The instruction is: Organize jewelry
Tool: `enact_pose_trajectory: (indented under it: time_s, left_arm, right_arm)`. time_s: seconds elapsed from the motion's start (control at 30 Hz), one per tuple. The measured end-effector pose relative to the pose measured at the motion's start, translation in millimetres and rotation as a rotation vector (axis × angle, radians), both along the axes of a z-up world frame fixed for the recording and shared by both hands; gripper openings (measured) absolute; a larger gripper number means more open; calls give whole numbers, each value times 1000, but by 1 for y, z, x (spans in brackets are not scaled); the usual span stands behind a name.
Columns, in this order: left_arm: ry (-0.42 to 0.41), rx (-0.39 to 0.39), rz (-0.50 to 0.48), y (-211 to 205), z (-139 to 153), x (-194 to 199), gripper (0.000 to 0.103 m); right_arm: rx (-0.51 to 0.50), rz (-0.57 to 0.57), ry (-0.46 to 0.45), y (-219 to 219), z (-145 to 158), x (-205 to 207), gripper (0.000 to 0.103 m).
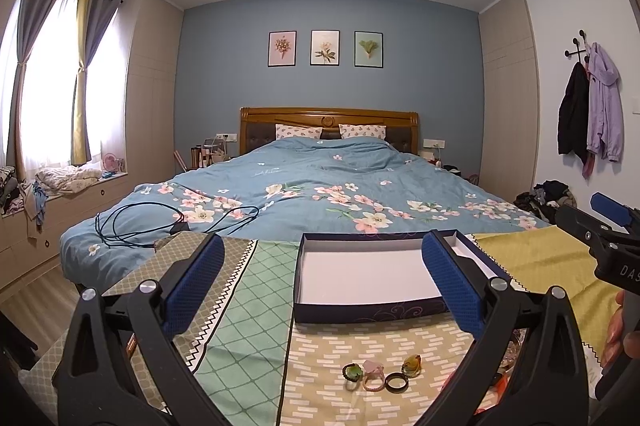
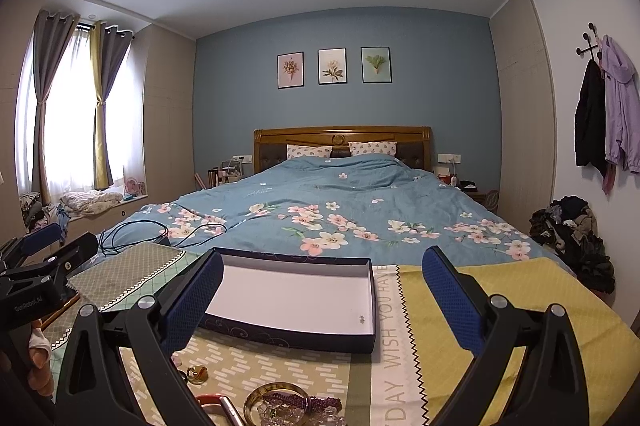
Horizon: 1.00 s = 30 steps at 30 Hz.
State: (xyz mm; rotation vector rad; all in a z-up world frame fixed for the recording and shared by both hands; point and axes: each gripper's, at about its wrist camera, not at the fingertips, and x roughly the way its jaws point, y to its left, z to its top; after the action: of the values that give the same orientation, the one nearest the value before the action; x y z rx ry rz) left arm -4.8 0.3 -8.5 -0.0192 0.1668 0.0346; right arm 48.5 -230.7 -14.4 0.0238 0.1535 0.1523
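Four rings (image 1: 382,374) sit bottom center, just below the open box (image 1: 372,314). Left gripper (image 1: 324,286) and right gripper (image 2: 322,296) both have jaws spread wide, holding nothing.

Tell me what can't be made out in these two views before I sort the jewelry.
- Pile of bangles and bead bracelets: right wrist view, cut off by the bottom edge.
- Tiny item in the shallow navy cardboard box: right wrist view, too small to identify.
- Jewelry behind the left gripper's right finger: left wrist view, mostly hidden.
- Four rings: left wrist view, stones too small to identify.
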Motion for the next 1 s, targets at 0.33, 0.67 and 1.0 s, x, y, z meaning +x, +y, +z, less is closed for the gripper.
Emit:
enact_pose_trajectory:
  time_s: [0.33, 0.67, 1.0]
  left_arm:
    - [5, 2, -5, -3, -1, 1, 97]
    - [6, 0, -5, -3, -1, 1, 97]
    - [11, 0, -14, -3, -2, 0, 97]
  right_arm:
    - [0, 5, 10, -1, -3, 2, 96]
    - [1, 10, 14, -1, -4, 1, 96]
    - [1, 10, 18, 0, -5, 1, 96]
